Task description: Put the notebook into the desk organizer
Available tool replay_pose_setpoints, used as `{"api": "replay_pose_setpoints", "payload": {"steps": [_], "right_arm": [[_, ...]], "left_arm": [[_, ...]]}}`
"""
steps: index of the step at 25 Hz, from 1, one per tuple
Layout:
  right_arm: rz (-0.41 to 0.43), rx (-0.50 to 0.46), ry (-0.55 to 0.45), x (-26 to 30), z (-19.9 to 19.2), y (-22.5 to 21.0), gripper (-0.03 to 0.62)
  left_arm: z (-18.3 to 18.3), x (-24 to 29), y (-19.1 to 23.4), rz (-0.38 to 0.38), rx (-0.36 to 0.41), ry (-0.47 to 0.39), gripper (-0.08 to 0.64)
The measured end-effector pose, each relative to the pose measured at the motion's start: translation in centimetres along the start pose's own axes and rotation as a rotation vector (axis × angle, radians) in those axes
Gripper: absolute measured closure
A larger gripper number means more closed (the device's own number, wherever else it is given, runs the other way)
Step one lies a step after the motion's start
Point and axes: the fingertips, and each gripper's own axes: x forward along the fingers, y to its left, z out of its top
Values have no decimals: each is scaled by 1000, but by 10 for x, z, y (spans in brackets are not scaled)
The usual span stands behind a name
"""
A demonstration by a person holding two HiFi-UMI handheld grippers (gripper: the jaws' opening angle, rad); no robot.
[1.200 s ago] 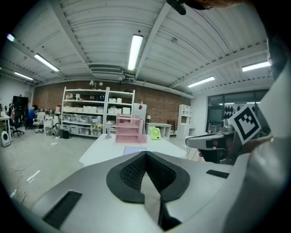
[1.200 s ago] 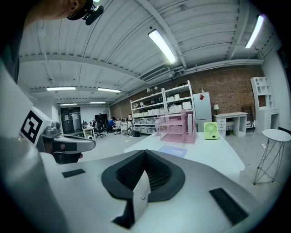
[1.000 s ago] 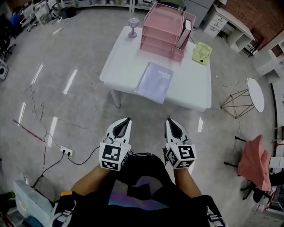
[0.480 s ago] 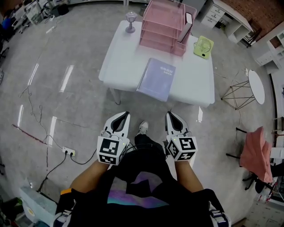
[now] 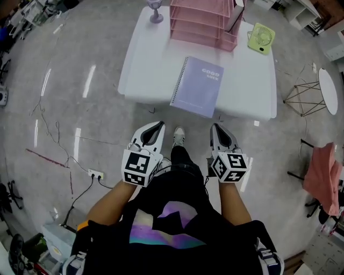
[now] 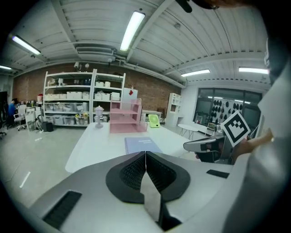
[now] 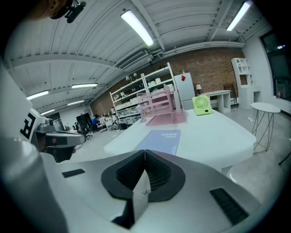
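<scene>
Both grippers are held low at the person's waist, side by side, pointing to 12 o'clock. Left gripper (image 5: 156,129): jaws together, nothing between them. Right gripper (image 5: 217,131): jaws pressed together, also empty. One shoe (image 5: 178,135) shows on the floor between them.

A white power strip (image 5: 95,174) with trailing cables lies on the grey floor at 9 o'clock of the left gripper. Pink cloth (image 5: 322,185) hangs over a chair at 3 o'clock.

A strip of floor separates the grippers from the white table (image 5: 142,70) at 12 o'clock. The notebook (image 5: 198,86) lies flat and closed at the table's near edge, lavender cover up, spiral on its left. Bare tabletop lies between it and the pink desk organizer (image 5: 204,24) along the far edge.

A lavender goblet (image 5: 155,11) stands at 11 o'clock beside the organizer, and a green fan (image 5: 262,38) at 1 o'clock. A wire-legged round side table (image 5: 328,88) stands off the table at 2 o'clock.
</scene>
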Motion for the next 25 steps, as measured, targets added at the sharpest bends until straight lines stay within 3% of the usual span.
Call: {"api": "replay_pose_setpoints", "payload": {"steps": [4,6,9,20,25], "right_arm": [[0,95,35,23,-10,-18,572],[3,161,50,32,-17,-27,564],[23,272,82,45,-30,-41,475],[134,655,120,82,-70,-67,383],[184,811,100,95,-81,-72,359]], "left_arm": [[-6,38,6,-72,-57,66,537],[-14,56,10,-105,-109,112,471],[-28,81,18,-138,-193,178,425],[-80,133,46,-133,-469,345,375],[-92,148,45,-177,-570,380,355]]}}
